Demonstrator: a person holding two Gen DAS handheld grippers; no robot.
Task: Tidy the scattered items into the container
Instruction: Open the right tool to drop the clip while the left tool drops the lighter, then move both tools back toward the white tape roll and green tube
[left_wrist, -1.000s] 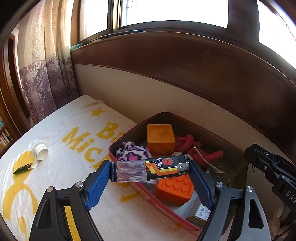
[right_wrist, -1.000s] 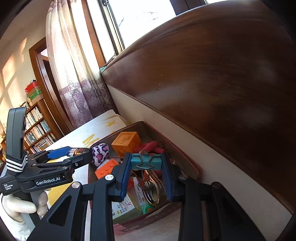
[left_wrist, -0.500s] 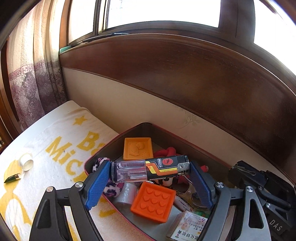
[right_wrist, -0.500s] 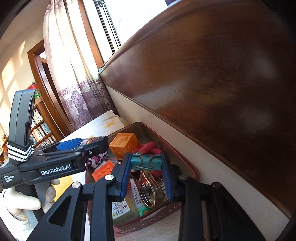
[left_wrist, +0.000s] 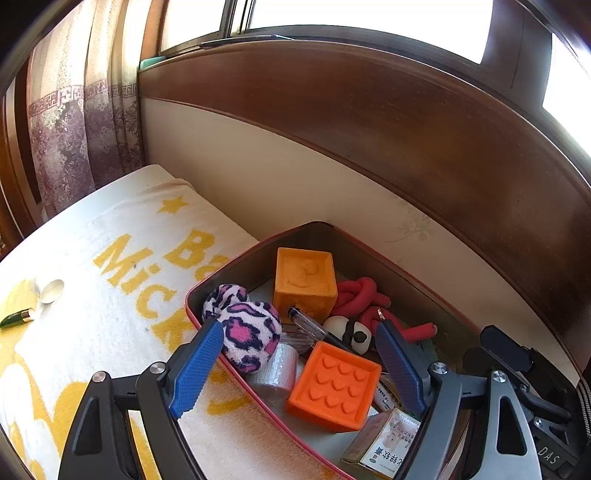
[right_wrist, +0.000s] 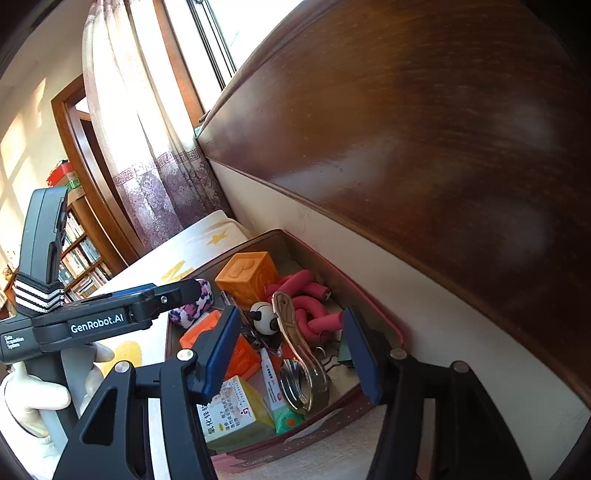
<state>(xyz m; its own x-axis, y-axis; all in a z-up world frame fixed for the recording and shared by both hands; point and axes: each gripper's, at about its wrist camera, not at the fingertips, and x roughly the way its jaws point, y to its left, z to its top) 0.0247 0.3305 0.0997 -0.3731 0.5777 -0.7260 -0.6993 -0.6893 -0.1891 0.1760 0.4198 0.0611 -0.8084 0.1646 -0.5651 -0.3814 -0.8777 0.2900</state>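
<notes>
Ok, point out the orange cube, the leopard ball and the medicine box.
orange cube (left_wrist: 306, 284), left wrist view, front face.
leopard ball (left_wrist: 246, 332), left wrist view, fuzzy middle.
medicine box (right_wrist: 236, 411), right wrist view, printed top face.

Both cameras ride on the grippers and look steeply down past their own fingers – close above the box by the headboard. They share its contents (the right view also catches the left gripper).
</notes>
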